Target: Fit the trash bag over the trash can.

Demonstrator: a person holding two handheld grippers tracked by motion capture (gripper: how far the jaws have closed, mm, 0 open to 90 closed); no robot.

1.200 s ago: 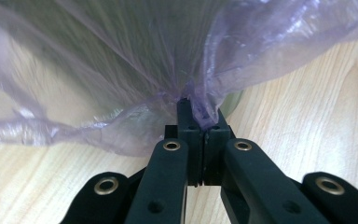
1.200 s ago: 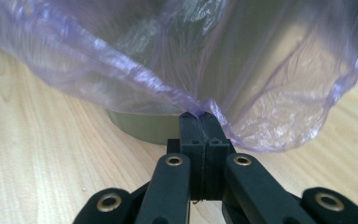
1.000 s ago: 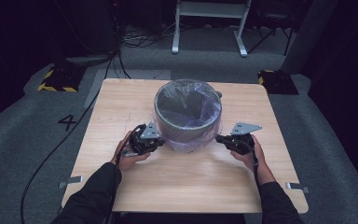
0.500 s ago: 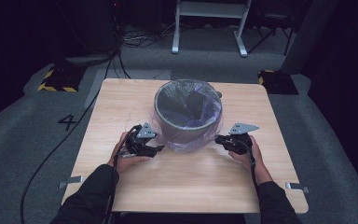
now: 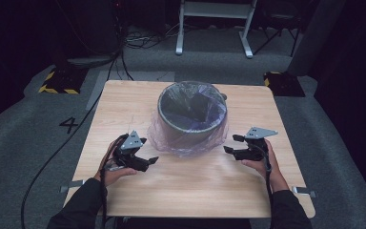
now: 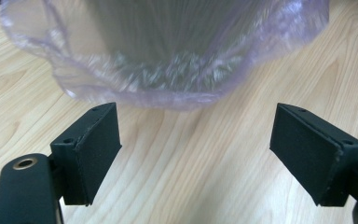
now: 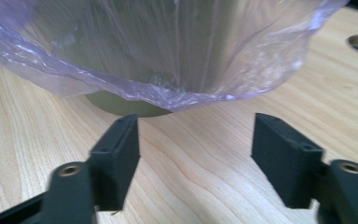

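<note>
On the wooden table (image 5: 124,100) the grey bin (image 5: 192,116) stands mid-board with its purple liner bag (image 5: 171,136) draped down outside, and my left gripper (image 5: 145,161) and right gripper (image 5: 230,147), jaws just opened wide and empty, flank it, apparently having let the plastic go.

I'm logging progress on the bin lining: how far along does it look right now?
Mostly done, it seems: the plastic bag lines the bin, its edge folded over the rim and hanging down the outside. In hand: nothing. The left gripper and right gripper have just been opening, with bare table between the jaws, both apart from the bag. Possibly left: tidying the loose skirt near the base.
</note>
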